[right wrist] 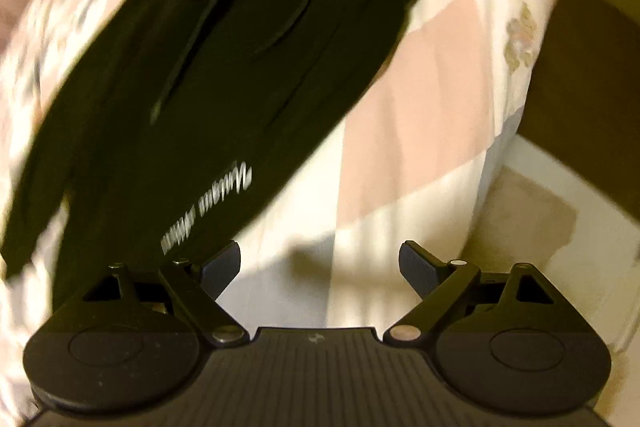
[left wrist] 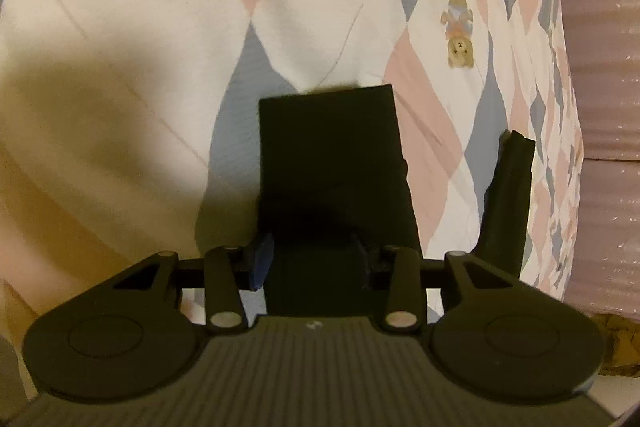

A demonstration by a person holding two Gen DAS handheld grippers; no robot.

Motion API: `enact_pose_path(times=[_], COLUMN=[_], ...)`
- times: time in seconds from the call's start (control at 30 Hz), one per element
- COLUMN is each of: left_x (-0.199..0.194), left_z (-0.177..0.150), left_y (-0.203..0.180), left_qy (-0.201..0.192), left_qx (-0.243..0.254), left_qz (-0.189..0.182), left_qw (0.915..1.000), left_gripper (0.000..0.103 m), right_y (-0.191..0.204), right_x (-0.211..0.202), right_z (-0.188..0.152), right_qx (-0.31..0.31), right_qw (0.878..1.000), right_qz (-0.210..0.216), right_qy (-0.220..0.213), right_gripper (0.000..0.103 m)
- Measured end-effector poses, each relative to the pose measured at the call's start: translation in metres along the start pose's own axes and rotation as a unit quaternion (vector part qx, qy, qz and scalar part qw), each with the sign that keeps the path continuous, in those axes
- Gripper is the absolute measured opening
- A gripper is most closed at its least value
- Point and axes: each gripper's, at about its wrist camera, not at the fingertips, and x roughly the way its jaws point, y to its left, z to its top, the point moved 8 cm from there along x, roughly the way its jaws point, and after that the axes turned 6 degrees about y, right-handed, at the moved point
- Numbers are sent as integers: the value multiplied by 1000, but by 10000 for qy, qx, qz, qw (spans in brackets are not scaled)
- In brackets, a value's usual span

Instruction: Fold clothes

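A black garment (left wrist: 332,155) is pinched between the pads of the left gripper (left wrist: 310,259), which are drawn in against the cloth on both sides. In the left wrist view a flat, squared-off band of the fabric runs away from the jaws toward the far side, and a second, narrower strip of the same black cloth (left wrist: 508,203) is seen just to the right of it, standing up beside the right linkage. Behind the cloth a quilt (left wrist: 140,27) is spread, patterned in white, pink and grey-blue diamonds, with a small bear motif (left wrist: 458,29) printed to the far right. At the right edge a mauve, ribbed surface (left wrist: 600,67) is visible beyond the quilt's border.

The right gripper (right wrist: 320,269) is spread wide, and nothing is held between its fingers (right wrist: 418,267). In the right wrist view the black garment (right wrist: 224,67) is seen to the left and far of the gripper, stretched diagonally over the quilt (right wrist: 420,99) from near left to far right (the frame is blurred, so seams are only roughly made out). White script lettering (right wrist: 208,211) is printed on the cloth near the left finger, too smeared to be read. The near end of the fabric passes just behind the left finger; contact cannot be told. A dark brown surface (right wrist: 580,95) is seen to the right, off the quilt.
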Motion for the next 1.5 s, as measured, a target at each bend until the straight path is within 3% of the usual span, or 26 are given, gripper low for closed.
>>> enact_pose_path(times=[0.1, 0.23, 0.3, 0.33, 0.37, 0.53, 0.6, 0.63, 0.67, 0.8, 0.9, 0.93, 1.03, 1.1, 1.2, 1.27, 1.3, 1.37, 1.4, 1.43, 1.47, 1.5], left_x=[-6, -6, -6, -6, -7, -7, -7, -7, -8, -37, -77, -83, -71, -41, -8, -11, -16, -24, -24, -23, -22, -22], left_z=[-5, -7, -8, -9, -9, -12, -13, -13, -14, -25, -43, -46, -48, -43, -38, -36, -34, -25, -20, -16, -12, -11], left_y=[3, -20, -31, -36, -42, -71, -82, -88, -93, -111, -123, -121, -90, -58, -20, -14, -12, -6, -1, 4, 9, 10], left_qy=[22, -55, -93, -112, -132, -226, -263, -281, -308, -571, -826, -845, -633, -380, -121, -247, -313, -442, -491, -521, -550, -601], left_qx=[143, 989, 1409, 1619, 1827, 2855, 3257, 3455, 3612, 3980, 4524, 4677, 4848, 4712, 4362, 3988, 3734, 3122, 2732, 2402, 2068, 1939], left_qz=[69, 295, 408, 463, 519, 793, 901, 954, 984, 661, 277, 273, 692, 1251, 1805, 1596, 1395, 1018, 904, 831, 757, 718], left_qw=[9999, 9946, 9891, 9857, 9817, 9548, 9408, 9331, 9268, 9132, 8875, 8794, 8696, 8723, 8815, 9027, 9166, 9435, 9564, 9658, 9739, 9765], left_gripper=[40, 46, 35, 13, 2, 2, 2, 2, 2, 2, 3, 3, 6, 7, 12, 13, 15, 34, 36, 34, 22, 11], right_y=[-14, -27, -36, -40, -45, -60, -57, -54, -49, -30, -29, -31, -41, -51, -63, -67, -67, -66, -66, -68, -70, -71], right_x=[-1, 7, 14, 18, 21, 39, 49, 53, 55, 14, -21, -29, -47, -26, 13, 21, 20, 19, 20, 22, 24, 25], right_z=[24, 55, 73, 82, 91, 131, 140, 143, 145, 154, 157, 156, 153, 145, 134, 131, 131, 131, 131, 132, 133, 134], right_qx=[630, 1105, 1320, 1418, 1506, 1722, 1638, 1547, 1429, 966, 753, 698, 532, 459, 579, 759, 791, 791, 790, 805, 823, 808], right_qw=[9968, 9893, 9850, 9829, 9806, 9748, 9780, 9805, 9837, 9878, 9884, 9892, 9921, 9962, 9978, 9963, 9955, 9946, 9947, 9948, 9948, 9952], right_qz=[410, 785, 872, 906, 942, 985, 953, 930, 876, 961, 1027, 982, 799, 463, 145, 72, 154, 228, 193, 159, 117, 62], right_qy=[-258, -538, -682, -753, -828, -1022, -870, -774, -659, -750, -829, -833, -809, -575, -291, -390, -491, -630, -625, -611, -580, -546], right_gripper=[87, 86, 84, 81, 80, 75, 59, 17, 4, 3, 2, 2, 2, 3, 17, 40, 44, 45, 45, 45, 40, 26])
